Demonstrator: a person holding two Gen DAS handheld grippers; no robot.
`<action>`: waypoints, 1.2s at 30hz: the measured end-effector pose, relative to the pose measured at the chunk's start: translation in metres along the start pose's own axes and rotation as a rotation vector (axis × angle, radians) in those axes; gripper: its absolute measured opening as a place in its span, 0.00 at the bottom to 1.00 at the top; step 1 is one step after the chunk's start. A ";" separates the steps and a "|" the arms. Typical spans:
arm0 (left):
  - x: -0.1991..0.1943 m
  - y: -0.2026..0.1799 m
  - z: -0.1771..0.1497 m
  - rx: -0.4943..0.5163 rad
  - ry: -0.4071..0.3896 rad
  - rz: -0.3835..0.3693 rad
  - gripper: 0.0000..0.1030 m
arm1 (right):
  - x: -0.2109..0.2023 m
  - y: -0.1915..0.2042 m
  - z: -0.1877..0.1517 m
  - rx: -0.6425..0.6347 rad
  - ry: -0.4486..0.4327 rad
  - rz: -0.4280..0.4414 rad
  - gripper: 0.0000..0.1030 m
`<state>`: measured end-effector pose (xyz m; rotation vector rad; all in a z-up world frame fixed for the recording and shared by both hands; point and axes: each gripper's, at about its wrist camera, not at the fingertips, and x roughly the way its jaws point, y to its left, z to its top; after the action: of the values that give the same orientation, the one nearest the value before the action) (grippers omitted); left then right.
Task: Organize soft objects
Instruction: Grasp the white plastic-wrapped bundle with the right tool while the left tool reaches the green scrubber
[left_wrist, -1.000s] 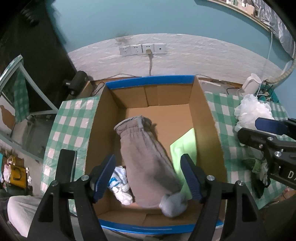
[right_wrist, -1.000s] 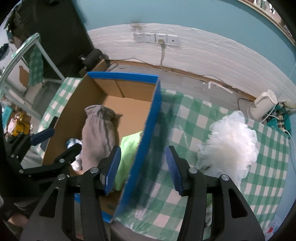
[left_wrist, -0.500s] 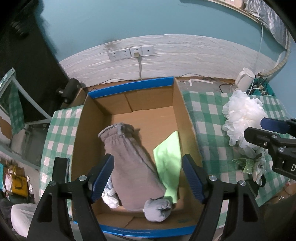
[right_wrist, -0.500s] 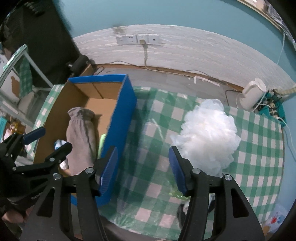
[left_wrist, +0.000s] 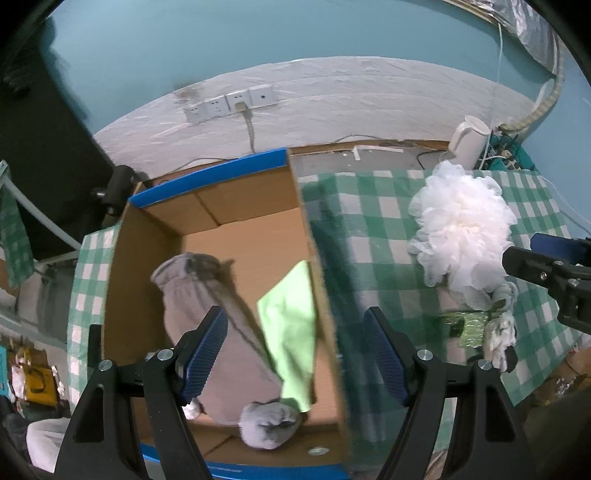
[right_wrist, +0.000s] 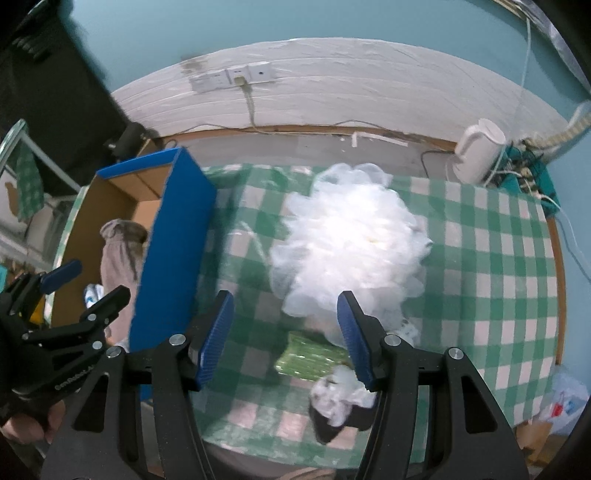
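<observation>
A cardboard box (left_wrist: 314, 236) with blue outer walls (right_wrist: 173, 240) stands at the left of the checked table. Inside lie grey sweatpants (left_wrist: 207, 314), a light green cloth (left_wrist: 291, 325) and a grey sock ball (left_wrist: 267, 424). A white mesh bath pouf (right_wrist: 347, 243) sits on the cloth to the right, also in the left wrist view (left_wrist: 461, 229). A green sponge (right_wrist: 314, 356) and a white-and-black rag (right_wrist: 340, 402) lie in front of it. My left gripper (left_wrist: 295, 350) is open and empty above the box's right wall. My right gripper (right_wrist: 284, 336) is open and empty, just short of the pouf.
A green-and-white checked tablecloth (right_wrist: 480, 258) covers the table. A white kettle (right_wrist: 478, 147) and cables stand at the back right. Wall sockets (right_wrist: 232, 75) with a plugged cord are on the back wall. A black object (left_wrist: 116, 184) sits behind the box.
Both grippers have moved to the right. The left one went from over the sweatpants to the box's right wall. The right one went from the box wall to in front of the pouf.
</observation>
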<state>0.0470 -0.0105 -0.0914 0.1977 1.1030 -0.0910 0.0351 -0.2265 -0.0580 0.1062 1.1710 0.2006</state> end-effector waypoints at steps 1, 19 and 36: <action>0.001 -0.005 0.001 0.008 0.003 -0.005 0.75 | 0.000 -0.006 -0.001 0.009 0.000 -0.003 0.56; 0.029 -0.082 -0.006 0.130 0.092 -0.052 0.75 | 0.017 -0.067 -0.035 0.113 0.075 -0.024 0.56; 0.055 -0.100 -0.019 0.173 0.158 -0.058 0.75 | 0.057 -0.068 -0.053 0.133 0.181 -0.019 0.56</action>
<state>0.0380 -0.1027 -0.1598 0.3324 1.2592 -0.2268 0.0144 -0.2820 -0.1426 0.1969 1.3653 0.1170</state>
